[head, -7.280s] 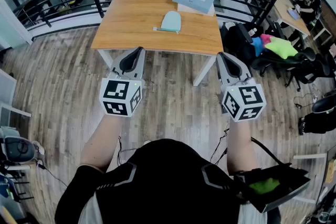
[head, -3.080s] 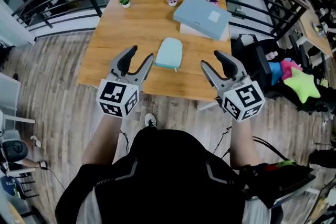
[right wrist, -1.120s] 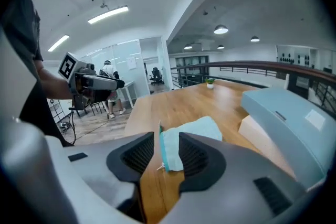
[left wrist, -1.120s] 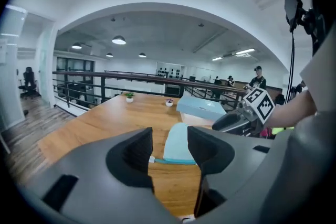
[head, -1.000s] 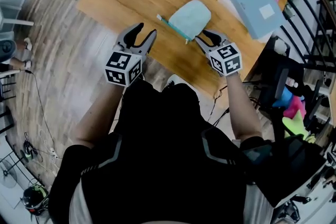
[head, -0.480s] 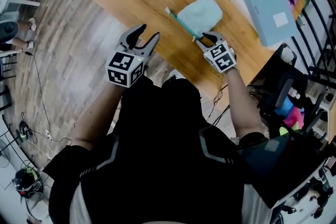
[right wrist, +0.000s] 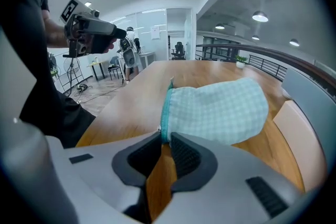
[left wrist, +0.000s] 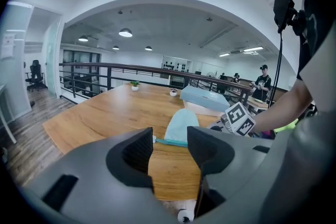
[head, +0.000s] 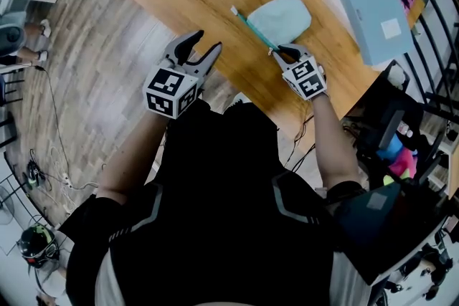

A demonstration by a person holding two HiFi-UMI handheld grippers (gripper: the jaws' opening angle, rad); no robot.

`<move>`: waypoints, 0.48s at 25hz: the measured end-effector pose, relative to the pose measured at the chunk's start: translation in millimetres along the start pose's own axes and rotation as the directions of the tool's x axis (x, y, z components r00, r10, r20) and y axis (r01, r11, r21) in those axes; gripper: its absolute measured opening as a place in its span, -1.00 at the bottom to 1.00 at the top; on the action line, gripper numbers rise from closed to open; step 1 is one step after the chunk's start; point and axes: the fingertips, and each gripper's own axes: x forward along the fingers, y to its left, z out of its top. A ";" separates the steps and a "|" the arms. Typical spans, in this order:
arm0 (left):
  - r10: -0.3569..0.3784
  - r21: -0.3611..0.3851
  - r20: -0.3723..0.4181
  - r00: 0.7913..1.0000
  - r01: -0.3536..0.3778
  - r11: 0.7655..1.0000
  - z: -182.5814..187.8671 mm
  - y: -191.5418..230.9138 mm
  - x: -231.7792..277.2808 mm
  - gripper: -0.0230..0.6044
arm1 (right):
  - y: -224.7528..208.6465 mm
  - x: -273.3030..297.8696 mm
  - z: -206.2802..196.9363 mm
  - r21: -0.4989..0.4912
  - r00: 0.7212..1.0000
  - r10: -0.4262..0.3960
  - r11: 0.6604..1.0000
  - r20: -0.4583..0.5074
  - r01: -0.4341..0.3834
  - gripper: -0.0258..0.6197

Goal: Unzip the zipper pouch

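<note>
Right gripper outstretched, fingers closing on zipper at pouch end

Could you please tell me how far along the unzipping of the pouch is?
Done: the right claw is at the near end of the zipper on the pouch. In hand: its jaws are closing on that end, which sits between them. Left: the zipper looks shut along its whole length, so the pull is yet to come. The left claw is open, empty and off the pouch.
</note>
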 end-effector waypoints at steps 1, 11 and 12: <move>-0.012 0.005 -0.006 1.000 0.012 1.000 0.2 -1.4 0.8 -0.22 | 0.6 -0.9 1.8 0.013 1.000 0.005 1.000 0.004 -0.005 -0.72; -0.162 0.100 -0.002 0.987 0.162 0.982 31.9 -14.7 -0.5 -0.23 | -6.8 -35.5 50.0 0.317 0.990 -0.024 0.948 0.137 -0.021 -0.74; -0.178 0.111 0.004 0.984 0.176 0.978 36.6 -14.5 0.1 -0.23 | -9.2 -40.7 58.6 0.348 0.987 -0.037 0.937 0.158 -0.021 -0.74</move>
